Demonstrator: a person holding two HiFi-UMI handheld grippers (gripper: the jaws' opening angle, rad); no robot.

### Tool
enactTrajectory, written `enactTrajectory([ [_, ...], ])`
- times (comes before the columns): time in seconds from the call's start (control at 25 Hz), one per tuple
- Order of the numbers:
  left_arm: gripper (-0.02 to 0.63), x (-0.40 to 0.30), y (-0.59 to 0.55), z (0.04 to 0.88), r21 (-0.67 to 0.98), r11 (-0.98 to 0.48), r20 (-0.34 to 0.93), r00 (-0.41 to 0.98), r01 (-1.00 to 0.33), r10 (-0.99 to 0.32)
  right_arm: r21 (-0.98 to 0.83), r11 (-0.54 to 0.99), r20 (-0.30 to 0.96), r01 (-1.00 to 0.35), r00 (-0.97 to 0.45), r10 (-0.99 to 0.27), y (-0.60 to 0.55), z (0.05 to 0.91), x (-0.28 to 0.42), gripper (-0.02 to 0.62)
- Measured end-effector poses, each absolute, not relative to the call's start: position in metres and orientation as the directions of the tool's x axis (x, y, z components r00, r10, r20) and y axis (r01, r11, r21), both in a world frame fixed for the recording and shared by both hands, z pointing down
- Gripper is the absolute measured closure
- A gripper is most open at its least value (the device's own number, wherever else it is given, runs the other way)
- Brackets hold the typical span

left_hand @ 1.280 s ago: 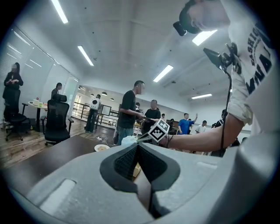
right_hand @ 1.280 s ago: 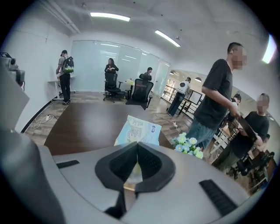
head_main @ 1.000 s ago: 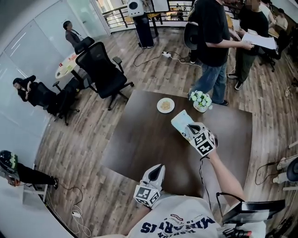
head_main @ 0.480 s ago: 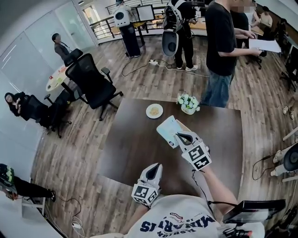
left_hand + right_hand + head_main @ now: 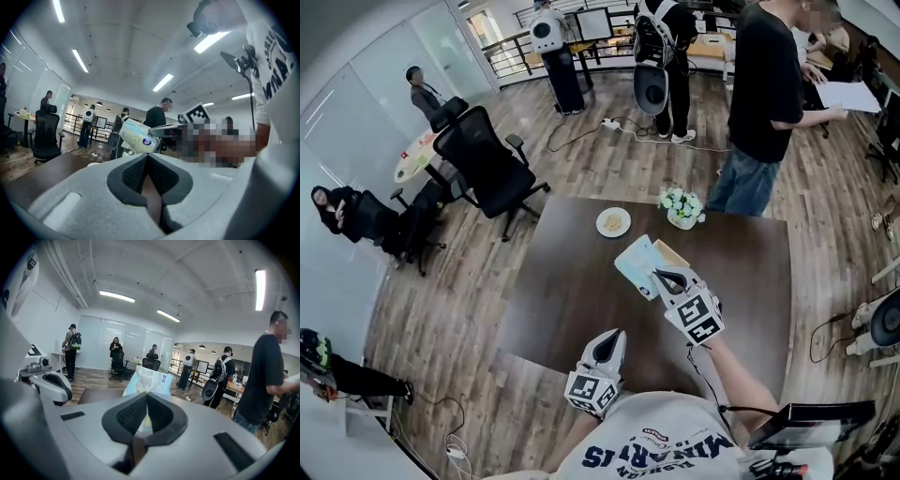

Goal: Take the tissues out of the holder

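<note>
My right gripper [image 5: 660,275] is shut on a pale blue and white tissue pack [image 5: 637,261] and holds it in the air over the dark table [image 5: 567,300]. A tan edge [image 5: 671,252] shows just behind the pack; whether it is the holder I cannot tell. In the right gripper view the pack [image 5: 149,379] sticks out forward from the closed right gripper [image 5: 146,401]. My left gripper [image 5: 611,339] hovers at the table's near edge, shut and empty. The left gripper view shows its closed left gripper [image 5: 147,157], with the pack [image 5: 136,136] raised beyond it.
A small plate of food [image 5: 612,222] and a pot of white flowers [image 5: 680,208] stand at the table's far side. A person in black [image 5: 769,94] stands just beyond that edge. A black office chair [image 5: 483,159] is off the far left corner.
Over the first half second the right gripper and the pack shifted left and nearer in the head view, as the camera also moved. Since then they have held still. The left gripper stayed put.
</note>
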State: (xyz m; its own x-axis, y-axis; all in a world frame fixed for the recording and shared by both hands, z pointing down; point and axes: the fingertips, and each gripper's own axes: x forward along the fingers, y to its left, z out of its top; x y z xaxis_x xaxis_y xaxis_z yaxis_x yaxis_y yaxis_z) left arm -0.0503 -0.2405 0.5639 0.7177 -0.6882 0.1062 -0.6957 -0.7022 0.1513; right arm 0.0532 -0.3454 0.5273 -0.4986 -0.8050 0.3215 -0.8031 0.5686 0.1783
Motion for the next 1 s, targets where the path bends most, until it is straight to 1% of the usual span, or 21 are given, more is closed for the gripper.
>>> enactTrajectory([
  [0.28,0.603,-0.062,-0.239,0.567,0.159,-0.675,0.110,0.692,-0.721,-0.713,0.189,0.584,0.333,-0.789,-0.508,-0.794,-0.343,0.531,0.043,0.589],
  [0.52,0.603,-0.070,-0.233,0.564,0.170,-0.653,0.101,0.673,-0.738,-0.733,0.199,0.609,0.378,-0.768,-0.513,-0.770,-0.349,0.547,0.035,0.589],
  [0.76,0.603,-0.080,-0.226,0.567,0.182,-0.624,0.103,0.646,-0.760,-0.756,0.190,0.643,0.459,-0.742,-0.512,-0.726,-0.359,0.596,0.020,0.589],
  [1.0,0.603,-0.105,-0.219,0.571,0.194,-0.571,0.117,0.596,-0.798,-0.794,0.185,0.678,0.560,-0.712,-0.491,-0.668,-0.372,0.666,-0.001,0.589],
])
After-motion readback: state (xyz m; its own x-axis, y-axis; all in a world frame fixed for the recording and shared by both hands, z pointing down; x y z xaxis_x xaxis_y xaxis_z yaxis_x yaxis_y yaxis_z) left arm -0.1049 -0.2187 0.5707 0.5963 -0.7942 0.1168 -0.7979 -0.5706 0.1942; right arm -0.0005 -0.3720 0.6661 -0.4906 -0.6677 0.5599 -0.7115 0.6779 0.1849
